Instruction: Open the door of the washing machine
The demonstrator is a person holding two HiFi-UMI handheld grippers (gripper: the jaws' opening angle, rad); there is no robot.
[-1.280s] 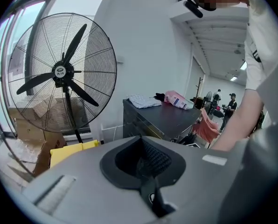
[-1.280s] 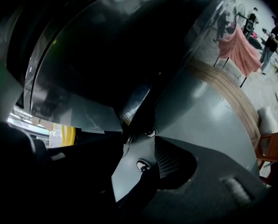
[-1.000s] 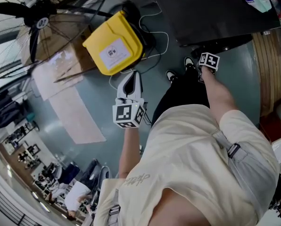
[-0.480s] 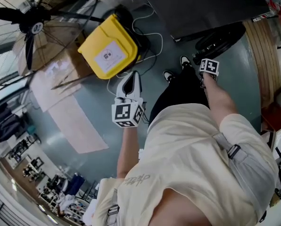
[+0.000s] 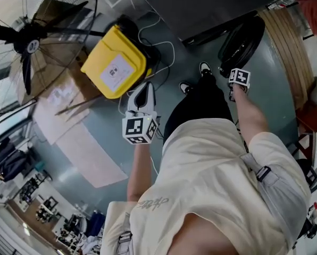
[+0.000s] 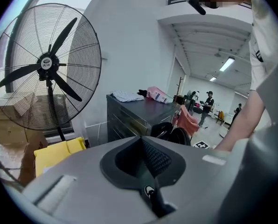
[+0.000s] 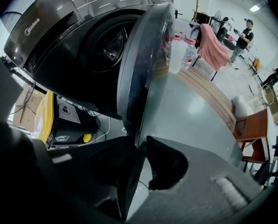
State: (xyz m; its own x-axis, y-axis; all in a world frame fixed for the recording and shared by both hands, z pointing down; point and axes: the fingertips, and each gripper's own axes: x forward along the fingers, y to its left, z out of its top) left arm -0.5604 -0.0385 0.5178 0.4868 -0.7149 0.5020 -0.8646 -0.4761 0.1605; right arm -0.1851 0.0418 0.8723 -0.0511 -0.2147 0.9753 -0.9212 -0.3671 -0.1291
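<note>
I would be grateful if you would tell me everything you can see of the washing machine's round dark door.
The round dark glossy door stands swung partly open, nearly edge-on in the right gripper view, beside the uncovered drum opening of the dark grey washing machine. Its thick rim looks like shiny plastic and reflects the room. The right gripper, whose jaws have just been closing, pinches the door's lower edge between them.

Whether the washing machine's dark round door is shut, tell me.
No, the dark round door stands swung clear of the drum opening.
</note>
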